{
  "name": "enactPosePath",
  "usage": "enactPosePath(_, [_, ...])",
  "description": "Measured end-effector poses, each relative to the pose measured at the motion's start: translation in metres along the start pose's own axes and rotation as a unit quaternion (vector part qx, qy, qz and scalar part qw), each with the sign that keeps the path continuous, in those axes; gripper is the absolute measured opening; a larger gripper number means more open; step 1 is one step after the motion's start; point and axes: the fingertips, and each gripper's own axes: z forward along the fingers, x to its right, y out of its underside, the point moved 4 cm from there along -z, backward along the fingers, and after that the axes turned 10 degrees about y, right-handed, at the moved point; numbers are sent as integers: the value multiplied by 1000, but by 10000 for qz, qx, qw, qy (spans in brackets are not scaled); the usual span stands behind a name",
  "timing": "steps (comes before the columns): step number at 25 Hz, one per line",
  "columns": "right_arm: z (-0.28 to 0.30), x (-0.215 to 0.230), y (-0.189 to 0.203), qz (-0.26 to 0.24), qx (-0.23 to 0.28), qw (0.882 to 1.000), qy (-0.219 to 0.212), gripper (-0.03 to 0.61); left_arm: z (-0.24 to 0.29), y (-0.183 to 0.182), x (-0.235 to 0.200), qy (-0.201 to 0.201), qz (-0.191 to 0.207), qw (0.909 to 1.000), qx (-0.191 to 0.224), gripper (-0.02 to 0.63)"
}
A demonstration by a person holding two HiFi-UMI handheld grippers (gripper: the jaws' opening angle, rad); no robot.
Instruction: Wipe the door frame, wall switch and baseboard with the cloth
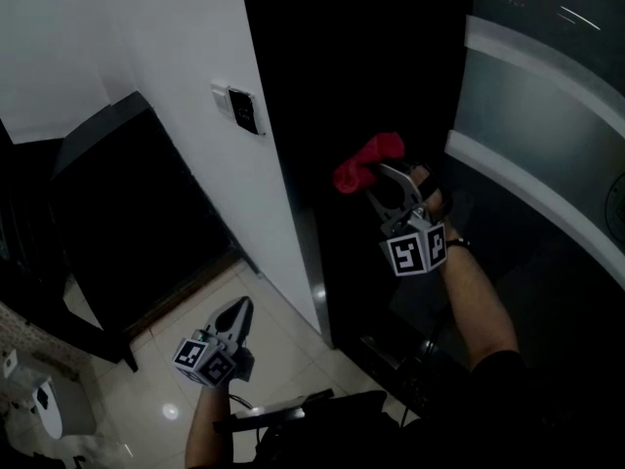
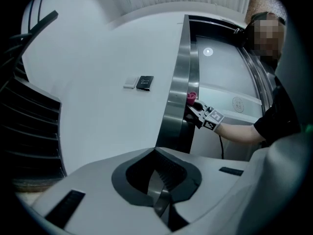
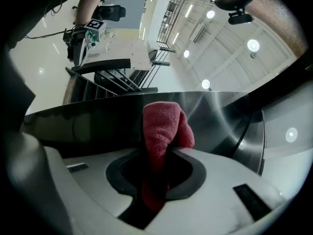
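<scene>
Wiping the door frame point(image 1: 298, 193) looks to be the step in hand. The right gripper point(image 1: 376, 176) has its jaws clamped on a bunched red cloth point(image 1: 366, 159), whose free end meets the frame's dark, shiny metal. The left gripper point(image 1: 237, 311) hangs low, jaws together on nothing. Next, I judge, comes a steady stroke along the frame, then a reach left to the wall switch point(image 1: 242, 110) on the white wall point(image 1: 146, 37). Below lies a glossy, pale tiled floor point(image 1: 283, 345).
</scene>
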Motion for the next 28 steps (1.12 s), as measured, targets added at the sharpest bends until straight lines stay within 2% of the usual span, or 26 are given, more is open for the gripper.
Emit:
enactPosePath(5, [-8, -16, 6, 161, -112, 9996, -179, 83, -5, -8, -6, -33, -45, 9999, -93, -14])
enactPosePath(9, [-25, -48, 11, 122, -284, 9980, -557, 84, -10, -7, -18, -91, -22, 9998, -146, -12])
enactPosePath(12, [-38, -74, 15, 105, -412, 9952, -880, 84, -7, -2, -23, 8, 3, 9999, -161, -14])
enactPosePath(17, [-59, -110, 24, 76, -607, 9884, -1393, 84, 3, 0, -21, 143, -65, 9997, -168, -14])
enactPosePath(23, [-87, -164, 37, 87, -786, 9753, -2063, 84, 0, 10, -28, -36, -82, 9996, -251, -12])
enactPosePath(28, [-101, -192, 43, 168, -923, 9691, -2279, 84, 0, 8, -28, -192, -43, 9995, -242, -14])
